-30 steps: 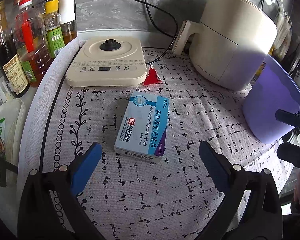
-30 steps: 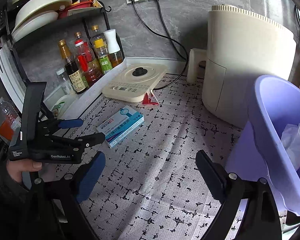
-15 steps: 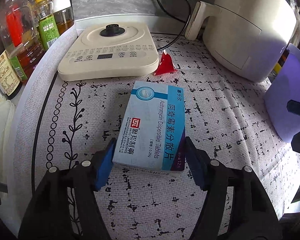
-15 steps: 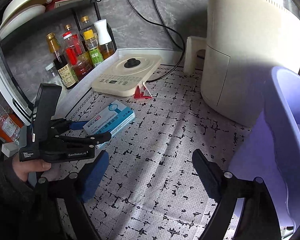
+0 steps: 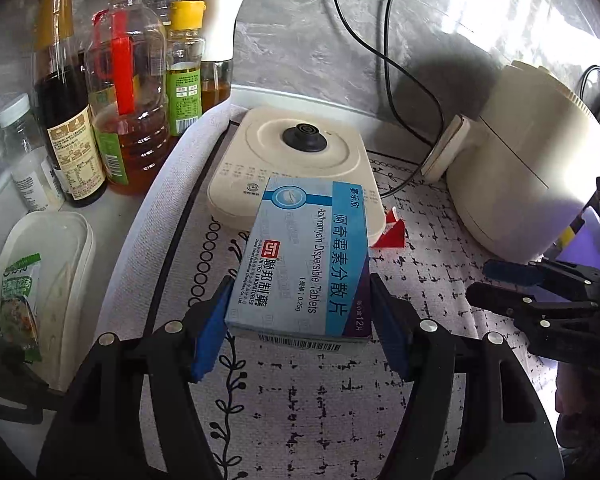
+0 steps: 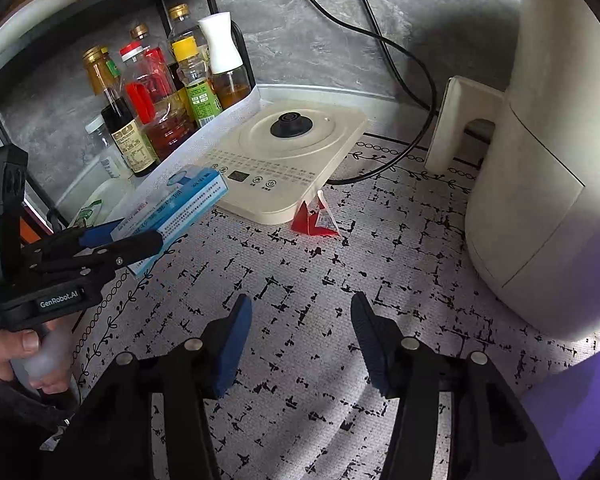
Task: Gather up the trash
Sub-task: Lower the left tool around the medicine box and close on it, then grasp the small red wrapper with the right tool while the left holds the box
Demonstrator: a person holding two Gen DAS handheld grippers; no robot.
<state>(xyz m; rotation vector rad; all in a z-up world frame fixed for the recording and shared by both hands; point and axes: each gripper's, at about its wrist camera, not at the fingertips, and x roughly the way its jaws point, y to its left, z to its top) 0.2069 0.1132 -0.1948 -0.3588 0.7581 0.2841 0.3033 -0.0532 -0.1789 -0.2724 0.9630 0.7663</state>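
A blue and white medicine box (image 5: 300,264) hangs tilted just above the patterned mat (image 5: 300,420), in front of the cream cooker base. My left gripper (image 5: 300,308) is shut on it, with its blue pads pressed on both long sides. The right wrist view shows the same box (image 6: 176,208) in the left gripper (image 6: 120,240), with a hand on the handle. My right gripper (image 6: 302,328) hovers low over bare mat, its jaws closing with nothing between them. A red scrap of wrapper (image 6: 314,220) lies by the cooker's front corner. The purple bin (image 6: 580,420) shows at the lower right.
A cream cooker base (image 6: 288,160) and a large cream air fryer (image 6: 548,180) stand at the back, with black cables (image 6: 400,52) behind them. Several oil and sauce bottles (image 5: 124,92) crowd the left edge. A white lidded tub (image 5: 48,280) lies beside the mat.
My left gripper closed on the medicine box and lifted it off the mat. My right gripper moved forward and lower over the mat, its jaws narrowed, and the bin slid towards the frame's edge.
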